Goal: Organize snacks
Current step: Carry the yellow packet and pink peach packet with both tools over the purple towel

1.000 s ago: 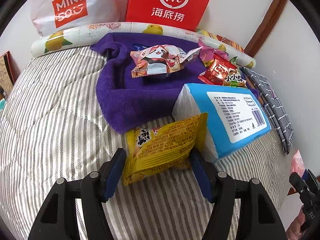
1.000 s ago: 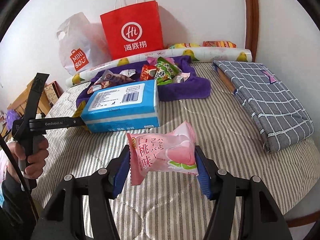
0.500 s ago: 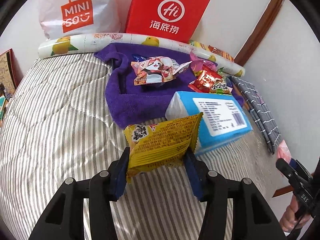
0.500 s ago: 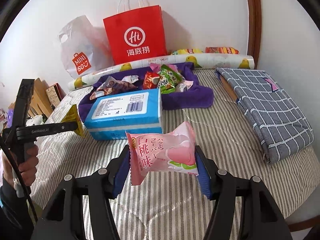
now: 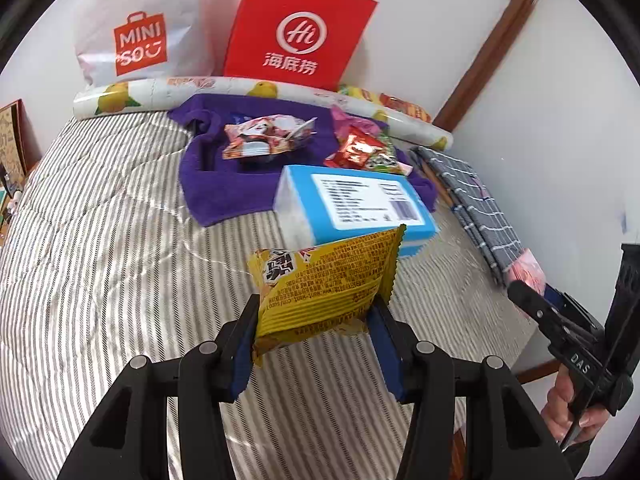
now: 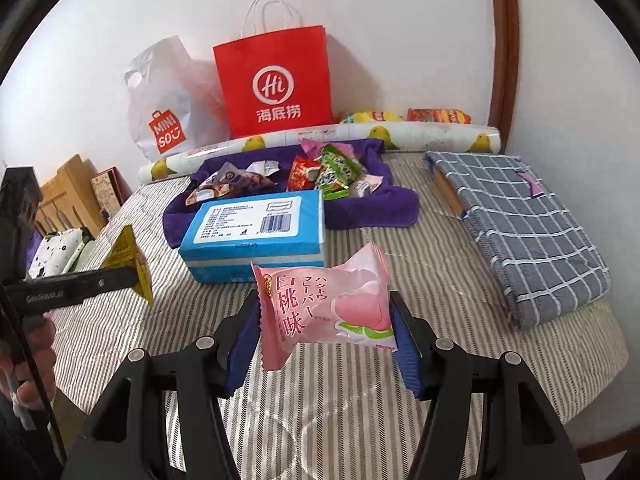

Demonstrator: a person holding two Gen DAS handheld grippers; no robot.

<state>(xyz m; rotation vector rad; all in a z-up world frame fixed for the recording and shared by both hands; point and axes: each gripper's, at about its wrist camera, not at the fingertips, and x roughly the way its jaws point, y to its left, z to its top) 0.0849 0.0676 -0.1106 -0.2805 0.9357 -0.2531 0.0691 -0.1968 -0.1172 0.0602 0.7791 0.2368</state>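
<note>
My left gripper (image 5: 314, 320) is shut on a yellow snack packet (image 5: 326, 280) and holds it above the striped bed cover (image 5: 100, 260). My right gripper (image 6: 324, 320) is shut on a pink peach-flavour snack packet (image 6: 324, 312), also held above the cover. Several more snack packets (image 5: 268, 138) (image 6: 320, 174) lie on a purple towel (image 5: 224, 188) (image 6: 368, 208) further back. The yellow packet shows at the left of the right wrist view (image 6: 128, 256), and the pink packet at the right of the left wrist view (image 5: 526, 270).
A blue tissue pack (image 5: 352, 204) (image 6: 256, 236) lies in front of the towel. A red paper bag (image 6: 276, 84) and a white Miniso bag (image 6: 168, 108) stand against the wall behind a fruit-print roll (image 6: 400, 136). A folded grey checked cloth (image 6: 516, 232) lies at the right.
My left gripper closed tighter on the yellow packet and lifted it back and away from the tissue pack. My right gripper kept hold of the pink packet and rose slightly.
</note>
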